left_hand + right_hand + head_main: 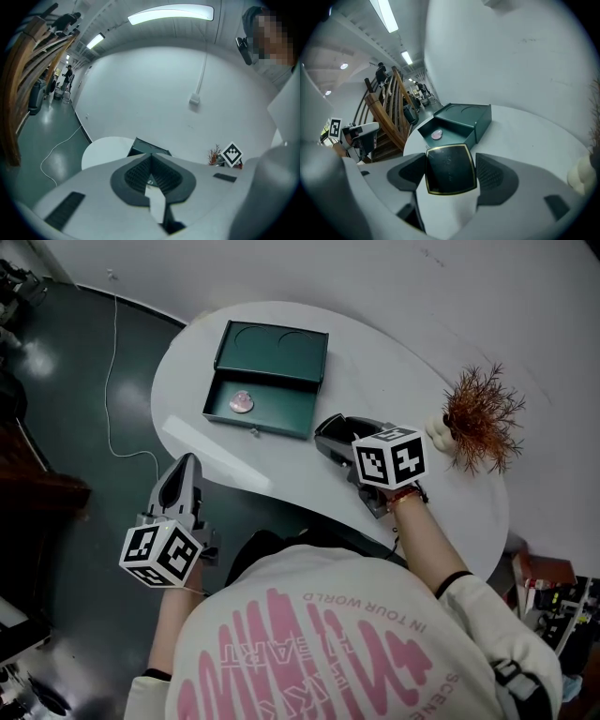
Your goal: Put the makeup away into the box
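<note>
the black compact (450,169) was held in the wide-set jaws of the right gripper (336,435), with the open green box (258,423) lying just ahead on the desk (281,474), while the closed, empty left gripper (183,465) was seen farther off.

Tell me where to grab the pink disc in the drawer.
Probably by its round edge, from straight above: the pink disc lies flat in the drawer, whose walls block side entry. The right gripper holds the compact; the left gripper is free.
</note>
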A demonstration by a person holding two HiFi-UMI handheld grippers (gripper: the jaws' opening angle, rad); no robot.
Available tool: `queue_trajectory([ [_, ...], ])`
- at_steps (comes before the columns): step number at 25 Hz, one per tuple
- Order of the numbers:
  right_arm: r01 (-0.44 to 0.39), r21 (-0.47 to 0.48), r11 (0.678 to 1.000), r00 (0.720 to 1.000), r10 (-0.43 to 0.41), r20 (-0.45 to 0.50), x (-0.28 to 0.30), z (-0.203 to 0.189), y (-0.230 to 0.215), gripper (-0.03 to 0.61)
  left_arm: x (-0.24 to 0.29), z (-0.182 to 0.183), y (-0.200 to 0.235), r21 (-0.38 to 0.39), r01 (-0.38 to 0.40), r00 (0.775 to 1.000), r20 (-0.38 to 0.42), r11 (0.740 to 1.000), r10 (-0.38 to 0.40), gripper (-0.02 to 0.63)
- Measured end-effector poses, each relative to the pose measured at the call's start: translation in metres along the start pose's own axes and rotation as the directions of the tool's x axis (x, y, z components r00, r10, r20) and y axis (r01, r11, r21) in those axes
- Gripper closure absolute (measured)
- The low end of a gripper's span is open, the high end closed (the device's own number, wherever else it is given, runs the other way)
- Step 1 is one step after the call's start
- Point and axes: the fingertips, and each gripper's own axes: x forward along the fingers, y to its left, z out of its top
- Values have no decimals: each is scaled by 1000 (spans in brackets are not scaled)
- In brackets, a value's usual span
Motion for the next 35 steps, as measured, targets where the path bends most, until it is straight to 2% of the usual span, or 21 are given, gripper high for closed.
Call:
queue_trajectory([
  [10, -3, 12, 1000, 1000, 3, 29, 17, 28, 29, 239, -20, 21, 41, 6, -10, 1000, 20, 1000, 10, 612],
  [20, 41, 29, 999, 997, -43, 64, 32, 43, 43, 239, -46, 37, 84, 31, -21, 999, 36, 999, 20, 612],
  [27, 81, 16, 997, 994, -82, 67, 30, 48, 44, 239, -60, 32, 101, 3, -35, 998, 45, 999, 35, 612],
  [35, 59, -3, 998, 996, -59, 67, 48, 65, 46, 239, -73, 27, 118, -30, -87, 994, 61, 996, 89, 612],
])
